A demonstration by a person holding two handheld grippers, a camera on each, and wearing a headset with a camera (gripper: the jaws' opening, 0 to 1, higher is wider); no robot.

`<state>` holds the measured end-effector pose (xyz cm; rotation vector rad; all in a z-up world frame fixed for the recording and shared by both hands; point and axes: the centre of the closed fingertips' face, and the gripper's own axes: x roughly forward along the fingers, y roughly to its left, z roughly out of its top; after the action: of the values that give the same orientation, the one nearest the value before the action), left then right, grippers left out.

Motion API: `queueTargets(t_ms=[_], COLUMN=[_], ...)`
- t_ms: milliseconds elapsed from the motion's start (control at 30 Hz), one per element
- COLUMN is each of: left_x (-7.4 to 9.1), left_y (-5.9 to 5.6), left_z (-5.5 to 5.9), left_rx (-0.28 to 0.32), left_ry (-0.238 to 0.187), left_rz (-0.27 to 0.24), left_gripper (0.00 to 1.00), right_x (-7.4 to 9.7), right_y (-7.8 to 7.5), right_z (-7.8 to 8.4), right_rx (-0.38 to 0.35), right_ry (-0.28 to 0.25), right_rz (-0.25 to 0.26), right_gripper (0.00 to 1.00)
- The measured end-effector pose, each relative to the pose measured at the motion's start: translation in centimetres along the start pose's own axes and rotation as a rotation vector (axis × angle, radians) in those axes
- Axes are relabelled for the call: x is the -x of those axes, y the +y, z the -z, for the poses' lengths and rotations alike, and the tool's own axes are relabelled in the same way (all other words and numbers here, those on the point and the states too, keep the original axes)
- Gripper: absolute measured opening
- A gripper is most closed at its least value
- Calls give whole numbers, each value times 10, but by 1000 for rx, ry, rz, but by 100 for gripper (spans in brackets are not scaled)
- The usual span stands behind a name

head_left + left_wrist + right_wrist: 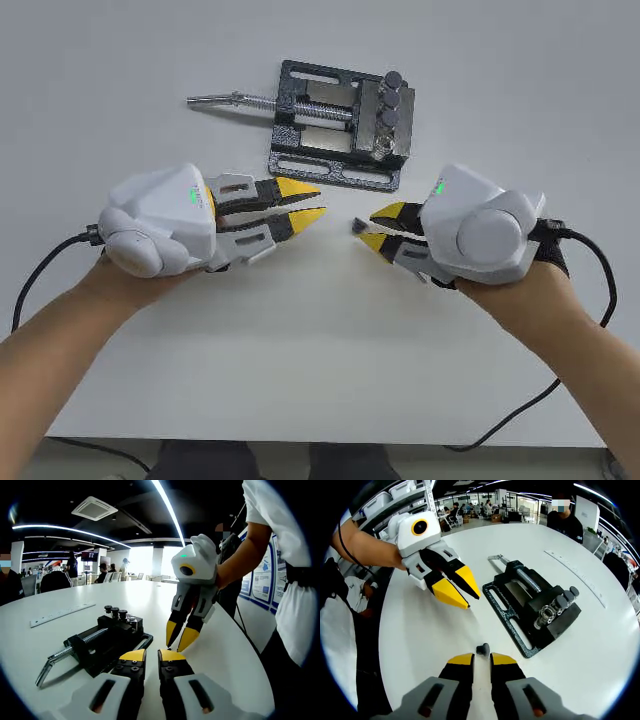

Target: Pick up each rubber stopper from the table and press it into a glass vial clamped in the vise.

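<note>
Dark stopper (481,649) on the counter (420,645), axis unclear, just ahead of the right gripper (377,226) fingers. Those fingers and the left gripper (321,200) fingers are narrowly parted, empty.

left tool (320,200), right tool (367,226): white shells, yellow tips | black cables (62,244)

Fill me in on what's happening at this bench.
A person holds a gripper in each hand over a white table. The right gripper is open, its tips at a small dark rubber stopper lying on the table, not yet gripped. The left gripper hovers nearby, open and empty. In the vise beyond, three vials look stoppered; the end vial looks open.
</note>
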<state>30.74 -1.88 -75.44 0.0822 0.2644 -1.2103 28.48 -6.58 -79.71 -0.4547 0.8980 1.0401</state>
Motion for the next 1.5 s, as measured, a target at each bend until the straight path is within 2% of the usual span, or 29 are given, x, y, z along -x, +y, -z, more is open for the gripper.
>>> queueTargets(t_ms=[200,533,733,867,933,1000,1033,1067,1133,1167,1500], left_x=[0,-1,1,3,3,3,3,3,3,3,2], left_y=[-1,0,1,1,1,1,1,1,1,0,0], left_z=[1,-2,-1,0,0,0,1,1,2,2,4], left_rx=[1,-2,-4,-5,-5,-6,-6,-6,-6,-5,-7], left_ry=[3,0,2,5,6,6,8,9,12,12,25], left_rz=[0,-3,-4,-5,-5,-4,-4,-4,-4,-4,1], left_gripper=[6,6,6,6,6,6,6,6,6,6,6], right_x=[-2,-1,1,2,1,0,0,0,0,-1,0], right_y=[1,12,6,2,6,6,11,9,10,8,4], right_z=[0,-1,-2,0,0,2,3,4,3,4,-1], right_rx=[-15,-16,5,51,102,127,164,152,199,205,263], right_ry=[-5,-1,-7,-5,-14,-9,-17,-11,-18,-17,-85], right_rz=[-3,-27,-19,-16,-53,-61,-93,-82,-88,-82,-133], right_gripper=[11,10,11,14,18,19,19,19,19,19,17])
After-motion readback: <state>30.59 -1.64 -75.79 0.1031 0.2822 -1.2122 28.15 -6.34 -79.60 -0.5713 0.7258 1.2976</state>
